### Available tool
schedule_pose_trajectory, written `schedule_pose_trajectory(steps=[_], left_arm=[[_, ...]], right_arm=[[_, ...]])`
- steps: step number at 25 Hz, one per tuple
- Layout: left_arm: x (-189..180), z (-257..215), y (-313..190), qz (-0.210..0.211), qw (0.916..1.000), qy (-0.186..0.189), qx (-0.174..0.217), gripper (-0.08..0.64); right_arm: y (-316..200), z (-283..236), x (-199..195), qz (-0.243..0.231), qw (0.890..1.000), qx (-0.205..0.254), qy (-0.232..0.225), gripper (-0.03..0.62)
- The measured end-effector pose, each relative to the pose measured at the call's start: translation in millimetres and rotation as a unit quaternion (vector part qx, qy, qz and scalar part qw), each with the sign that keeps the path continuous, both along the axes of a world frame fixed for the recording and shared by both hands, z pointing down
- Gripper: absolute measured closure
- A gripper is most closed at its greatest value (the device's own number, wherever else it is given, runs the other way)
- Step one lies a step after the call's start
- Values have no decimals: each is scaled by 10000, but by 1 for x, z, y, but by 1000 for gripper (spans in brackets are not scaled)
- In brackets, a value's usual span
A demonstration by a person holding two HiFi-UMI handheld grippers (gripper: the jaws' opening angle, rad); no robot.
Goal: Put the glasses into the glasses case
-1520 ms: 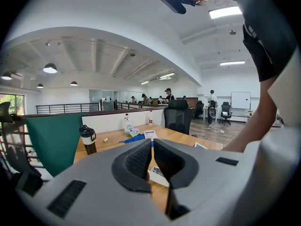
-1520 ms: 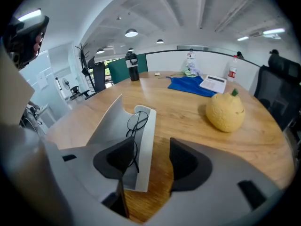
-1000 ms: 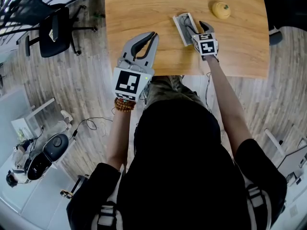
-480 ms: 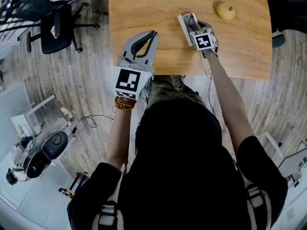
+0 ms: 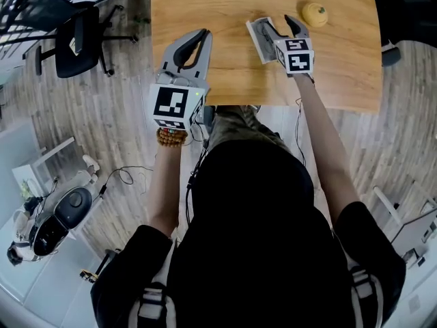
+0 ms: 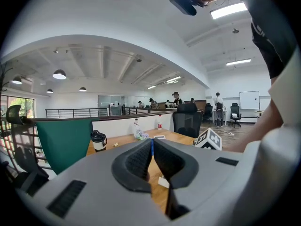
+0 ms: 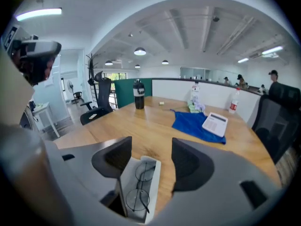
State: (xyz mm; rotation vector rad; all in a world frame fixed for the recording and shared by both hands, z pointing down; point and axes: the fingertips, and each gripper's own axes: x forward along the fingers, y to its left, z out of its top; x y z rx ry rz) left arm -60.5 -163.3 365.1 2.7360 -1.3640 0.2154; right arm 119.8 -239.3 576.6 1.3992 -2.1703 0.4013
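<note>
The glasses case (image 5: 257,38) lies open on the wooden table (image 5: 225,12), a pale shallow tray. In the right gripper view thin round wire glasses (image 7: 139,186) rest inside the glasses case (image 7: 153,178). My right gripper (image 5: 281,24) hovers just above the case's right side, jaws opening; the case lies below and between them, untouched, with the left pad (image 7: 115,158) over its edge. In its own view the right gripper (image 7: 151,146) points down at the table. My left gripper (image 5: 202,35) is shut and empty over the table's left front part, apart from the case; its own view shows the left gripper (image 6: 151,143) pads meeting.
A small yellow rounded object (image 5: 315,12) sits right of the case. Farther back lie a blue cloth (image 7: 195,121) with a white device (image 7: 215,123) on it and a dark tumbler (image 7: 138,93). A black office chair (image 5: 80,41) stands left of the table.
My right gripper has lifted off the case and its jaws stand wider than half a second ago. My left gripper moved a little farther onto the table. The case shifted slightly.
</note>
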Motion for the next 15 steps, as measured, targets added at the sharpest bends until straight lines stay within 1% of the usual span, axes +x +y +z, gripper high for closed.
schedule_pose_trajectory(steps=[2,4,7,11,13,15], left_arm=[[0,-7,-2,-132,9998,34,158,528],[2,-14,-5,-328,9986,43,420,528],[2,-25,-7,-724,9936,41,863,528],[-7,-42,-1,-1067,9871,206,1179,528],[-6,-51,3,-1150,9840,283,1334,528],[-1,-58,9,-1204,9810,322,1488,528]], right_arm=[[3,-43,-13,-96,9988,433,-187,314],[10,-79,-26,-281,9950,891,-341,325],[29,-132,-42,-482,9858,1515,-547,333],[58,-187,-64,-686,9728,2100,-692,360],[69,-214,-68,-671,9632,2472,-813,371],[80,-242,-68,-548,9493,2920,-1031,383]])
